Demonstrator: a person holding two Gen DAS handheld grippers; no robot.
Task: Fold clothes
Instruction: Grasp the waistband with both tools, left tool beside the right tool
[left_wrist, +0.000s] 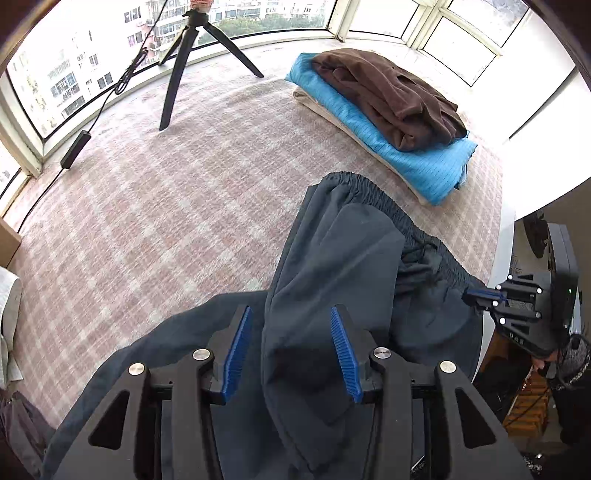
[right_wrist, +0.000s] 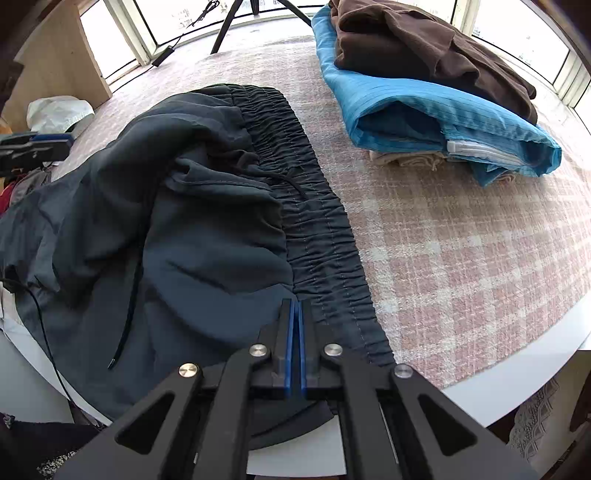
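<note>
- We see our left tongs (left_wrist: 291, 347) released, the blue pads (left_wrist: 238, 354) standing apart, pointing steeply down over a fold of the dark trousers (left_wrist: 332, 266); the cloth runs between the pads, which do not press on it.
- Our right tongs (right_wrist: 297, 314) are clenched, the two blue pads pressed flat together at the near end of the trousers' elastic waistband (right_wrist: 317, 206). From the left wrist view the same tongs (left_wrist: 476, 295) reach in from the worktop's edge and their tips meet the end of the waistband; we cannot tell for certain whether cloth is pinched between them.
- The dark trousers (right_wrist: 166, 229) lie crumpled on the pink checked cloth (right_wrist: 461, 251) that covers the round white worktop (right_wrist: 576, 332), with the gathered waistband stretched out straight and the legs bunched and draped over the near edge.
- A drawstring (right_wrist: 129, 295) trails loose across the trouser cloth.
- Well apart from the trousers, farther along the worktop, sits a stack of folded clothes: a brown garment (left_wrist: 391, 96) on top, a blue one (left_wrist: 417, 155) under it, a cream one (right_wrist: 402, 158) at the bottom.
- A black tripod (left_wrist: 184, 59) stands by the window (left_wrist: 66, 74), with a cable and adapter (left_wrist: 75, 147) beside it.
</note>
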